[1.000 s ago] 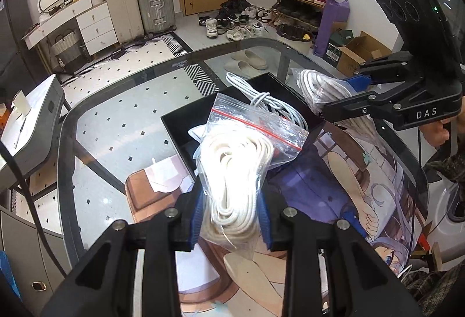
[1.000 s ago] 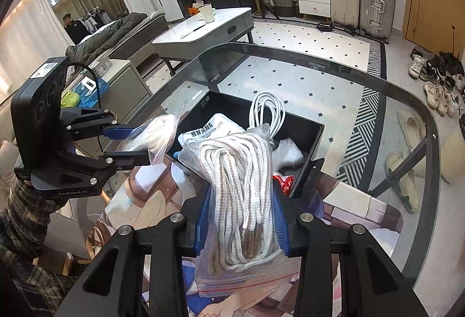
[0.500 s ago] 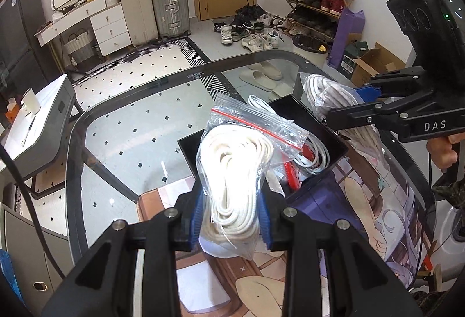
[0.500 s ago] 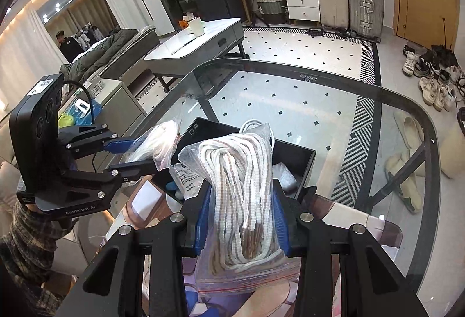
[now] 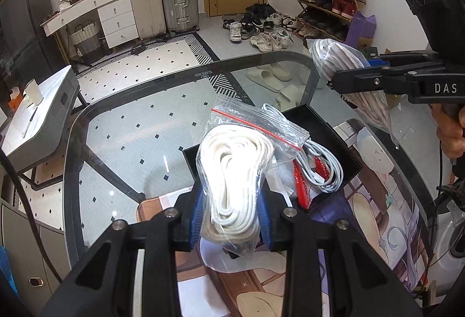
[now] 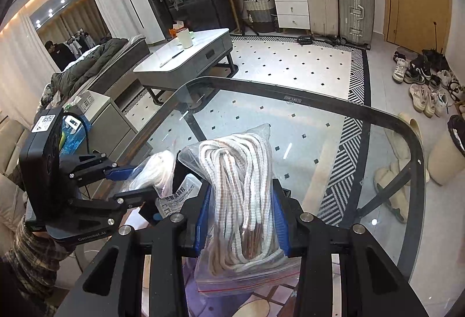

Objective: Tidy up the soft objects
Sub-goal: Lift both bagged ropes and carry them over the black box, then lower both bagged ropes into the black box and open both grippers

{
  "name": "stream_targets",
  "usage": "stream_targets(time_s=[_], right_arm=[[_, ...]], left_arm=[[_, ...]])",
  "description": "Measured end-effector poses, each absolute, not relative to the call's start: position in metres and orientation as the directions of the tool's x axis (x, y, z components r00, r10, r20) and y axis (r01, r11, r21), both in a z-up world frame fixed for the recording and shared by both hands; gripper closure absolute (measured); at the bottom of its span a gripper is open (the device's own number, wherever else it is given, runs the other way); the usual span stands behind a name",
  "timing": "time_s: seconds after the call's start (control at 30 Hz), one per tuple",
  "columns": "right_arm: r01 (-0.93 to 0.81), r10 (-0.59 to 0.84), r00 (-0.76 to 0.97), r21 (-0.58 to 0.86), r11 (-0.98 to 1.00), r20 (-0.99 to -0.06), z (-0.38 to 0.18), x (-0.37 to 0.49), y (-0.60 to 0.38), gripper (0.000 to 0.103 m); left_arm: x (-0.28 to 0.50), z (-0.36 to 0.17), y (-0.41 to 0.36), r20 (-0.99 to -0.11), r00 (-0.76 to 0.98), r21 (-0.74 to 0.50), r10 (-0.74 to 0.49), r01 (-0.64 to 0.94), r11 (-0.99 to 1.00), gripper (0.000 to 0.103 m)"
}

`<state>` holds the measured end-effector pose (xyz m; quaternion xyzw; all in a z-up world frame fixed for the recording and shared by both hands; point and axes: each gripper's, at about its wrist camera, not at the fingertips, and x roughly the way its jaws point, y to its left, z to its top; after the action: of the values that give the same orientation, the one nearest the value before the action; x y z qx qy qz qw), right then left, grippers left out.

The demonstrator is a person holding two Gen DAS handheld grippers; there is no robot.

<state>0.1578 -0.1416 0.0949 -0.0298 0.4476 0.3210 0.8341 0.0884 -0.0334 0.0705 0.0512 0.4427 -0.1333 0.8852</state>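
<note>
A clear zip bag of coiled white rope [image 5: 232, 183] is being clamped between the blue pads of the left gripper [image 5: 231, 212], above the glass surface [image 5: 130, 125]. A second clear bag of white-and-brown cord [image 6: 241, 200] is being pinched by the right gripper [image 6: 241, 226]. A black open box [image 5: 322, 125] holding a white cable [image 5: 319, 163] is being partly hidden behind the rope bag. Both grippers are being pointed steeply downward. A hand [image 5: 450, 133] is being cut off at the frame edge.
</note>
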Motion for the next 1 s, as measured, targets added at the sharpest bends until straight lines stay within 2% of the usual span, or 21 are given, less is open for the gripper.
stream_targets(time_s=[0.6, 1.0], right_arm=[[-0.527, 0.555, 0.298, 0.351, 0.774, -0.777, 0.042, 0.178, -0.105, 0.065], [-0.532, 0.554, 0.296, 0.348, 0.772, -0.778, 0.02, 0.178, -0.092, 0.065]], left_arm=[[0.109, 0.04, -0.053, -0.842, 0.5, -0.056, -0.202, 0.292, 0.955, 0.072], [0.113, 0.023, -0.053, -0.854, 0.475, -0.082, -0.213, 0.282, 0.956, 0.072]])
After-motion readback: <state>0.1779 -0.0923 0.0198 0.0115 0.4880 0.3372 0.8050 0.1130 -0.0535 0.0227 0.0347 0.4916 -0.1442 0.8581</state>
